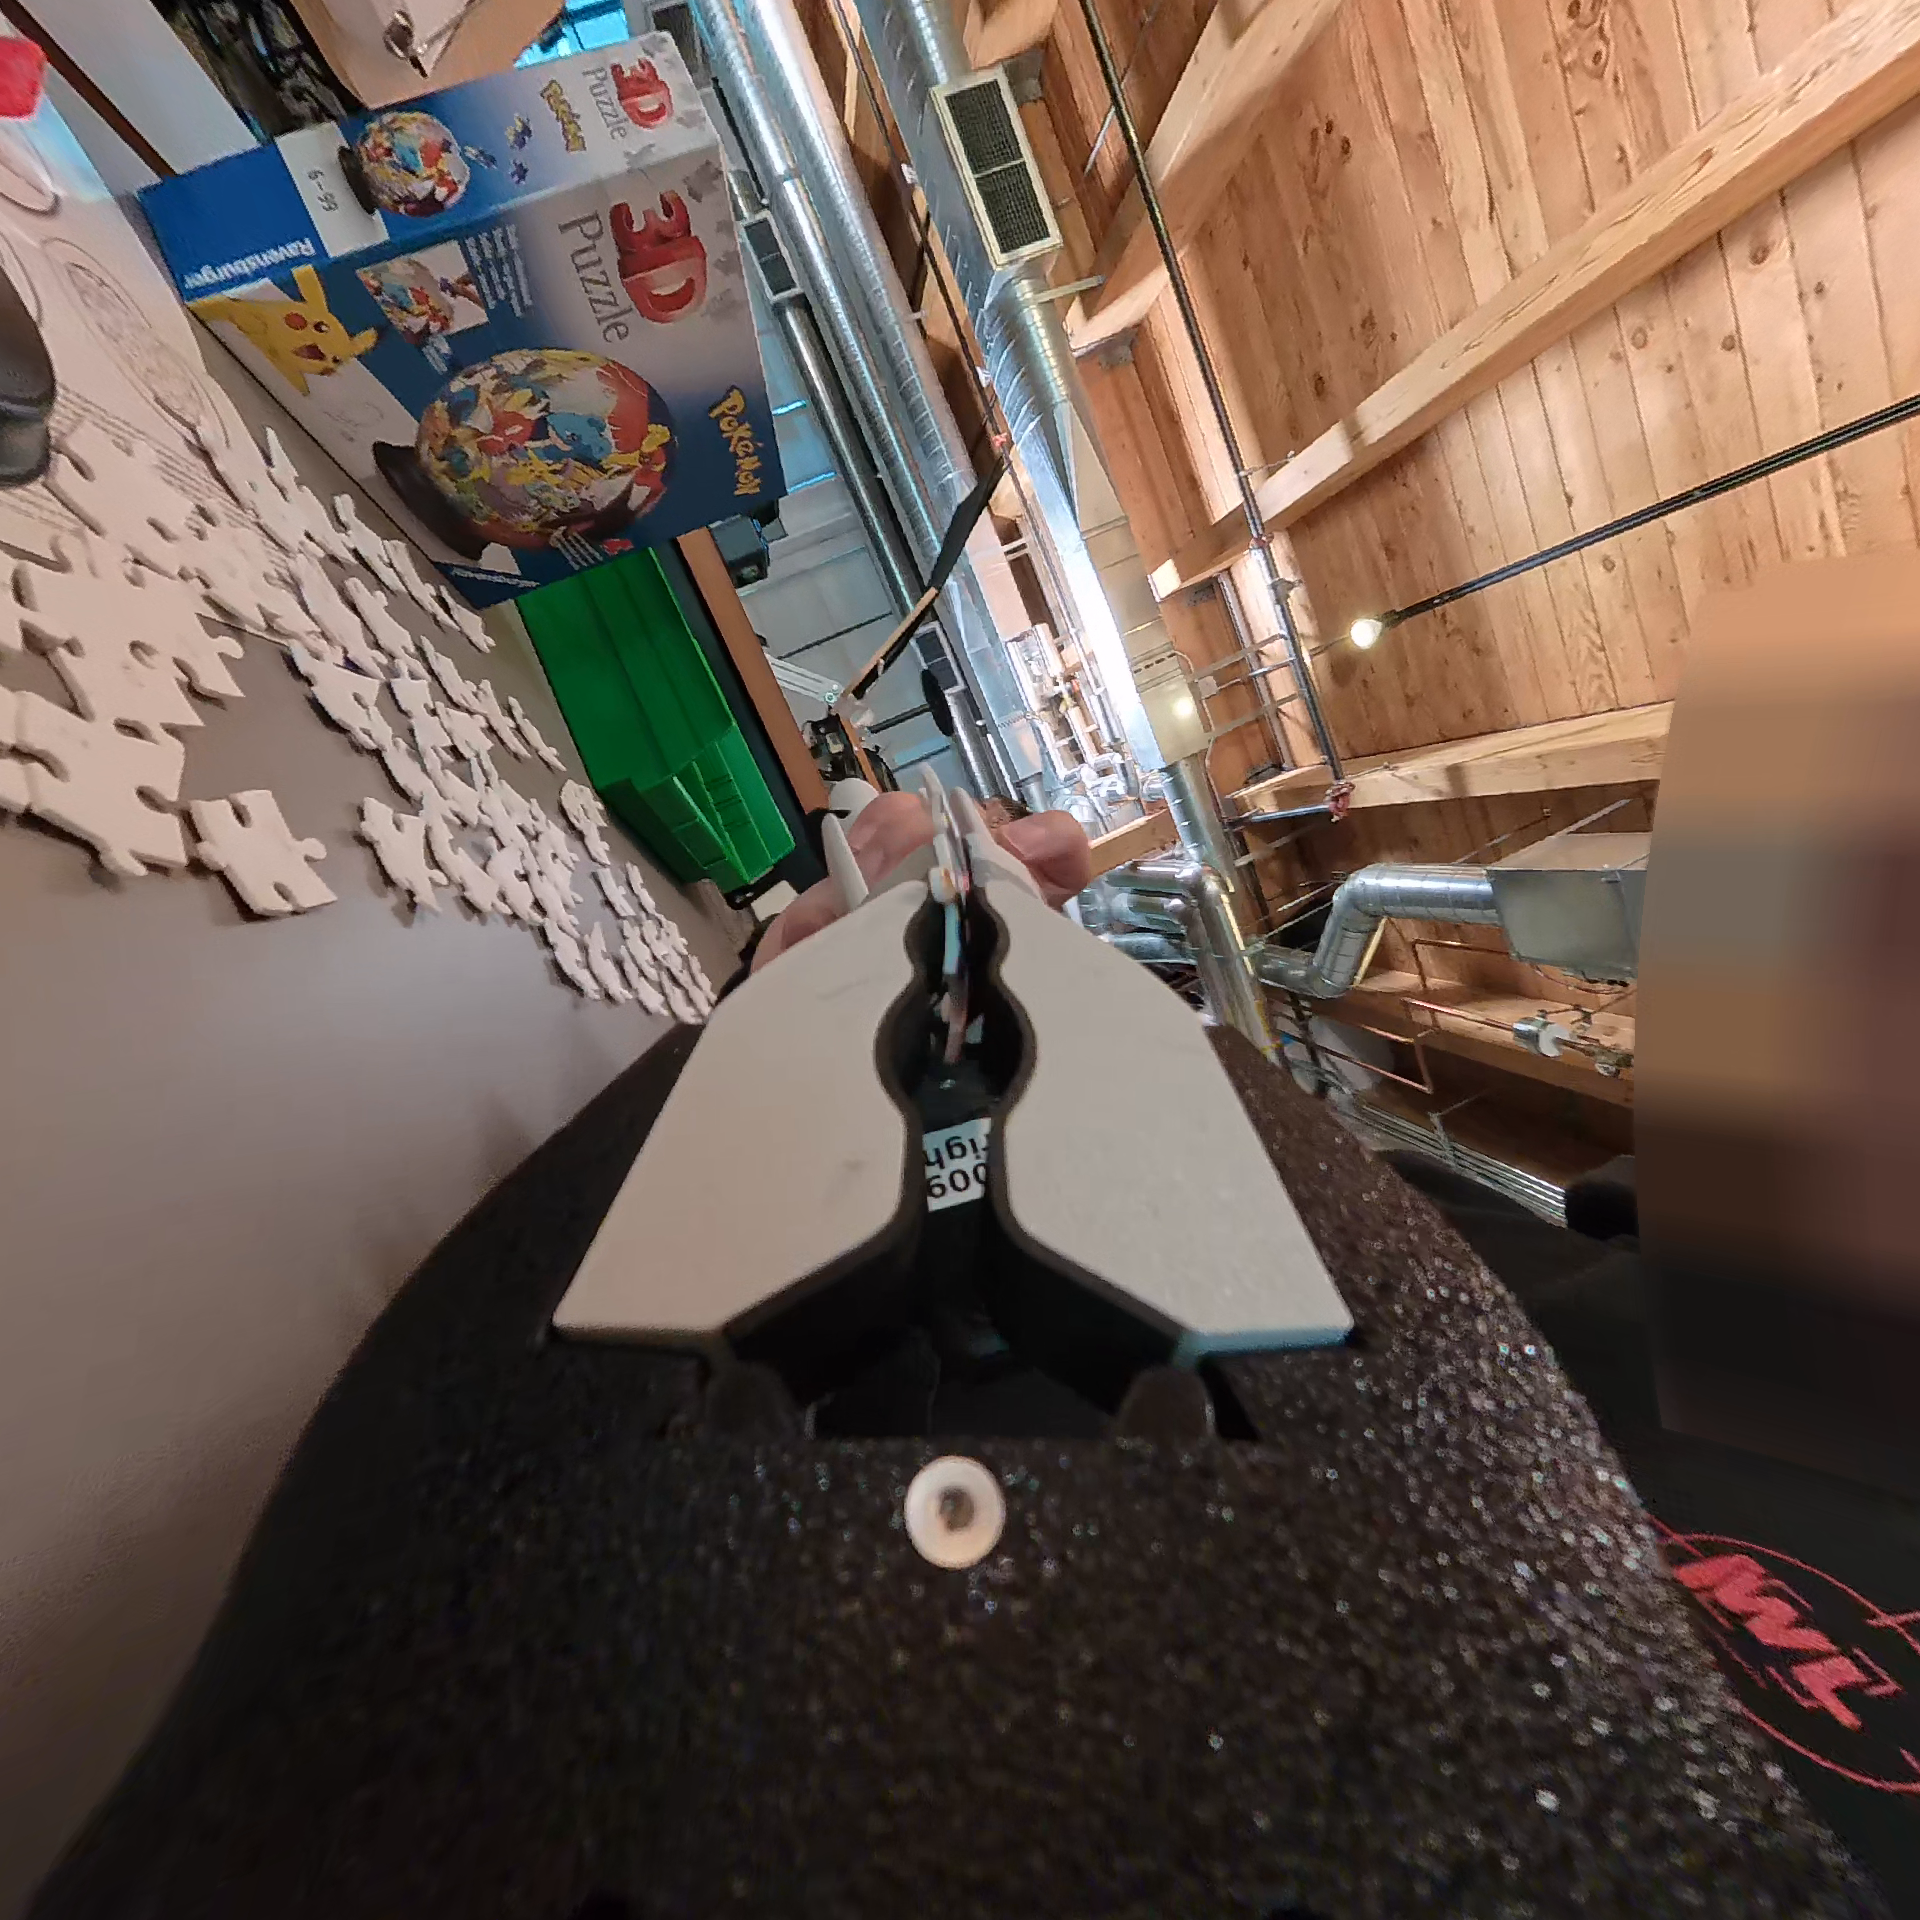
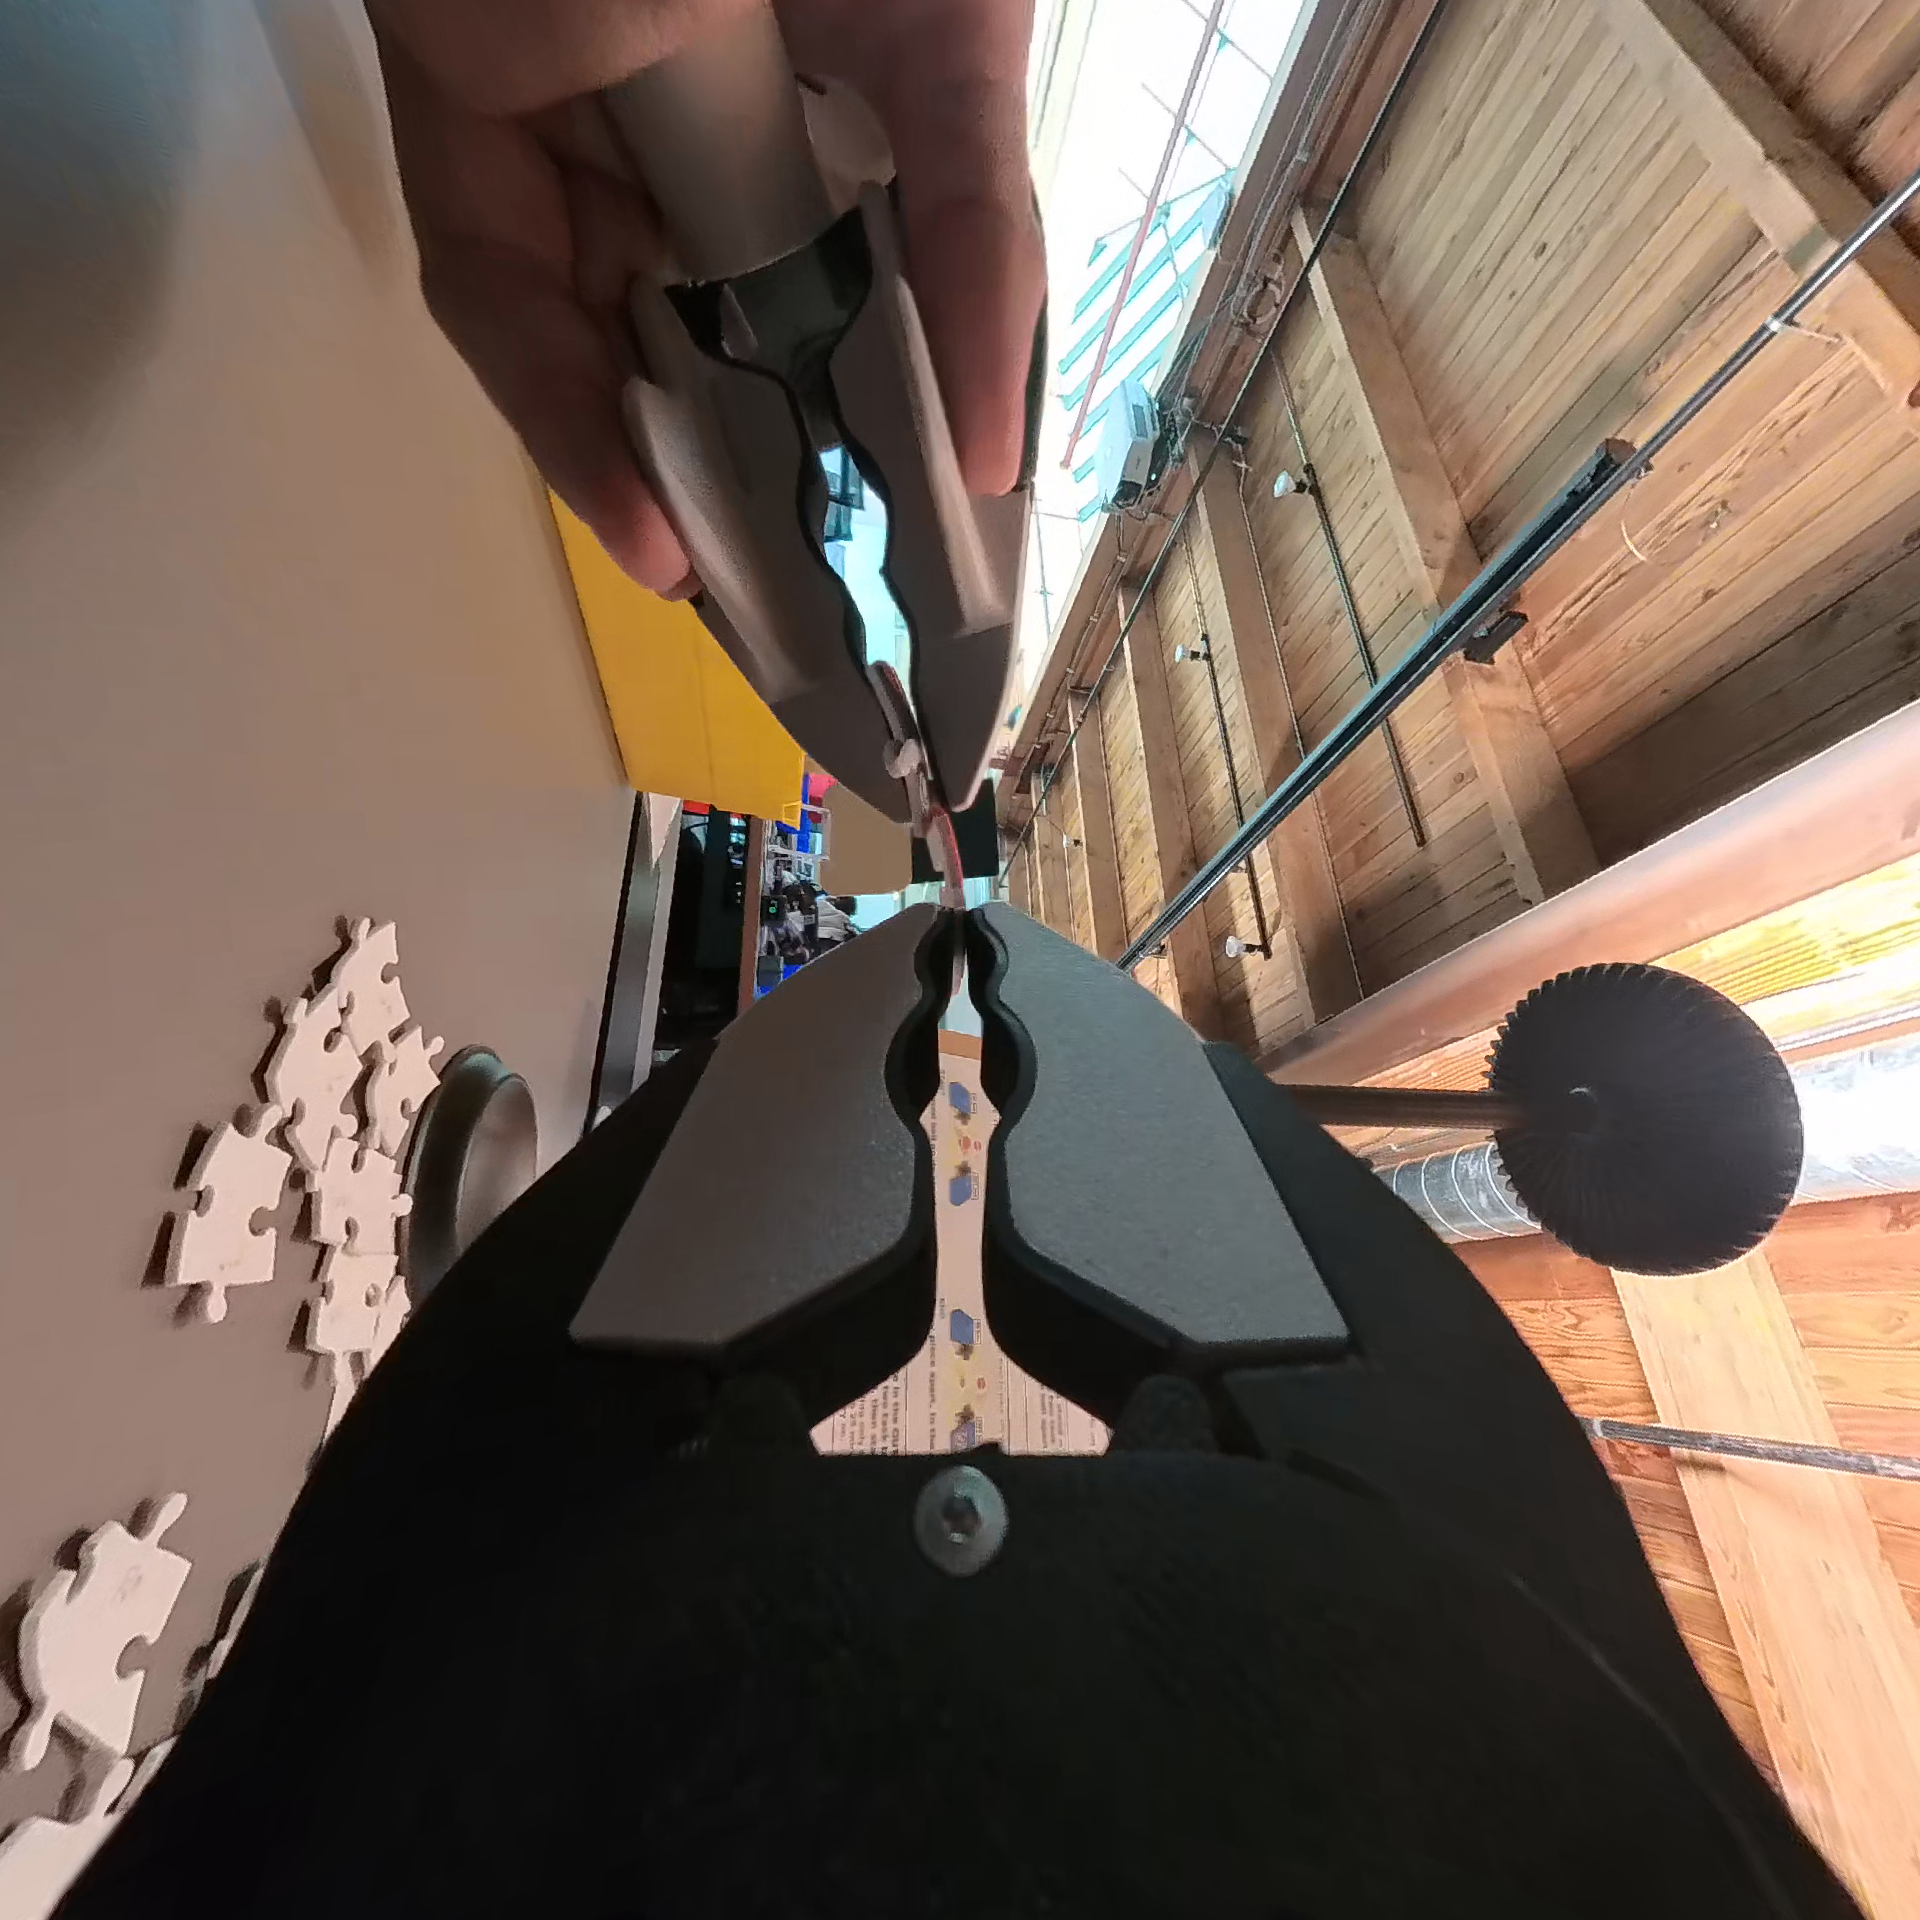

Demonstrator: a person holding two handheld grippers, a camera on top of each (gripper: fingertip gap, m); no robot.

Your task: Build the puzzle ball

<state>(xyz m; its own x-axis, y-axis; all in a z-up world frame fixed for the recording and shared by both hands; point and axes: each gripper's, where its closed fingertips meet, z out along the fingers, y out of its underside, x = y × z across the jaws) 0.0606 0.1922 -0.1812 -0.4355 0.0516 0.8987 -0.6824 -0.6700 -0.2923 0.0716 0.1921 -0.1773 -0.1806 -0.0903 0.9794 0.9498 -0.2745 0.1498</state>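
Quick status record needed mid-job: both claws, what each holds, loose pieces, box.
left claw: shut on puzzle piece, seen edge-on
right claw: shut on a puzzle piece that the left claw, opposite, also grips
contact: claws tip to tip in the air, pieces meeting
loose pieces: many, white side up, scattered on table
puzzle box: standing on the table behind the pieces
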